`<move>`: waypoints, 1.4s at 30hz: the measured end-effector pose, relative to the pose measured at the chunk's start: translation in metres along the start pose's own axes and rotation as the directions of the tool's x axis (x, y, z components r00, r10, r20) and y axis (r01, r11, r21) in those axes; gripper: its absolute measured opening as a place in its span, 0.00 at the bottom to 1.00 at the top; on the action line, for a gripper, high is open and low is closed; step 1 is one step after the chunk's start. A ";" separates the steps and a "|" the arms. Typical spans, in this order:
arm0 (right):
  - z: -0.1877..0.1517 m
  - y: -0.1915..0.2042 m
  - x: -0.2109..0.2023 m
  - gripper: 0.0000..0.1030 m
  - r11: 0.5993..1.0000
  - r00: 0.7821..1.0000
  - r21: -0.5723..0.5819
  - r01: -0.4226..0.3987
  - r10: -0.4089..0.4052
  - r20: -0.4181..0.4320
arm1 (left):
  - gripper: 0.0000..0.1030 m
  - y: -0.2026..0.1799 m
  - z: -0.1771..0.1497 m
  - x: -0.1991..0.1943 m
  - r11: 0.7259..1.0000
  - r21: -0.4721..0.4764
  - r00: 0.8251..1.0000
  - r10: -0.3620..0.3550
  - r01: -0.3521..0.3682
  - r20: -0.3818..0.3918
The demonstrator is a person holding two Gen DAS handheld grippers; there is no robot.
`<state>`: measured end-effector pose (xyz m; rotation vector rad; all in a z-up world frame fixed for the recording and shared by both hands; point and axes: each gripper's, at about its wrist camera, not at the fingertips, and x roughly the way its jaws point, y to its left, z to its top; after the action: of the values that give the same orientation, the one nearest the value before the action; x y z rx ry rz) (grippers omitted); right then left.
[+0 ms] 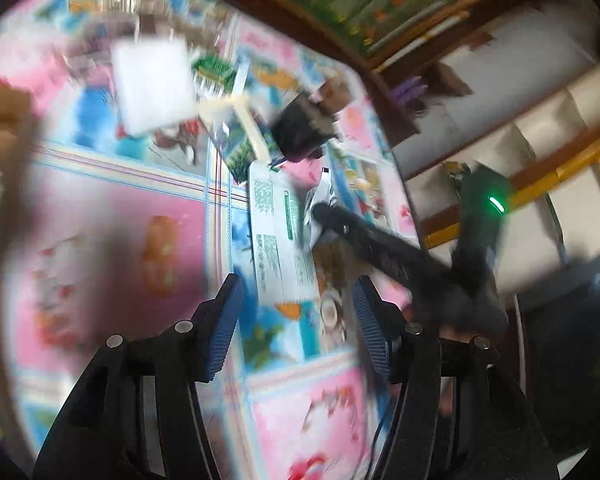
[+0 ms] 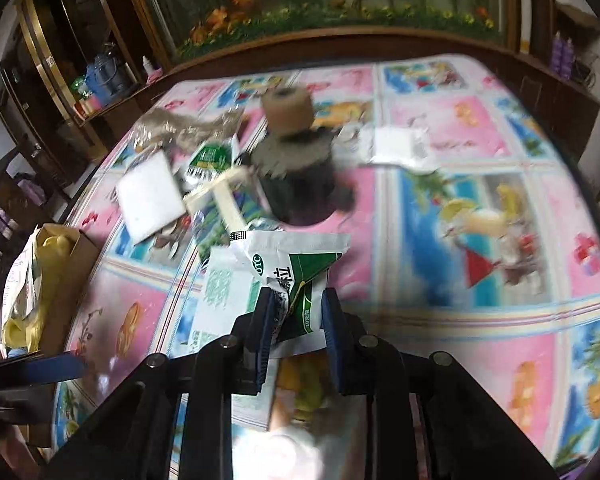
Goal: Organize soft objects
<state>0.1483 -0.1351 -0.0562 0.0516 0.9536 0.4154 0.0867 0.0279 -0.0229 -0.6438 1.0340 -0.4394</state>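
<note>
Left wrist view: the left gripper [image 1: 296,320] has its blue pads [image 1: 225,330] wide apart with nothing between them, hovering over the colourful patterned tablecloth [image 1: 112,208]. Beyond lies a white-and-green sachet [image 1: 278,240], its far end pinched by the tips of the right gripper [image 1: 324,214], which reaches in from the right. Further back sit a white foam square [image 1: 152,84], a dark round object [image 1: 302,130] and more green packets, all blurred.

Right wrist view: the right gripper [image 2: 296,320] is closed narrowly on the crumpled sachet [image 2: 284,276], which hangs bent between its pads just above the cloth. A cardboard box [image 2: 66,280] with something yellow inside stands at the table's left edge; a tan roll [image 2: 287,114] sits on the dark object.

Risk, as I judge it: the grip bites only a creased edge of slippery foil, so a quick swing could let the sachet slide out, or it could drag across the neighbouring packets and scatter them
</note>
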 end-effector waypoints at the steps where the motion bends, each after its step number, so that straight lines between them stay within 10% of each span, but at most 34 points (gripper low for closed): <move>1: -0.001 0.001 0.003 0.22 0.999 0.999 0.011 -0.030 0.030 -0.014 | 0.55 0.002 0.006 0.008 1.000 -0.015 1.000 -0.022 0.022 -0.010; 9: -0.003 -0.016 0.007 0.23 0.988 0.989 0.076 -0.134 0.138 -0.056 | 0.50 0.023 0.029 0.045 0.990 -0.130 0.998 -0.061 0.058 -0.024; 14: -0.007 -0.018 0.007 0.23 0.984 0.986 0.096 -0.150 0.156 -0.060 | 0.18 0.030 0.026 0.068 0.968 -0.212 0.984 -0.155 0.134 -0.090; 35: -0.014 0.024 -0.028 0.22 0.989 0.986 -0.031 -0.145 0.147 0.076 | 0.02 0.038 -0.033 -0.078 0.951 -0.163 0.952 -0.228 0.262 0.203; 42: -0.025 0.036 -0.028 0.23 0.996 0.997 -0.075 -0.047 0.052 0.059 | 0.03 0.035 -0.050 -0.121 0.993 -0.095 0.976 -0.054 0.076 0.212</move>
<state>0.1025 -0.1155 -0.0410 0.0212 0.8776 0.4918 -0.0107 0.1143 0.0133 -0.7999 0.8408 -0.3686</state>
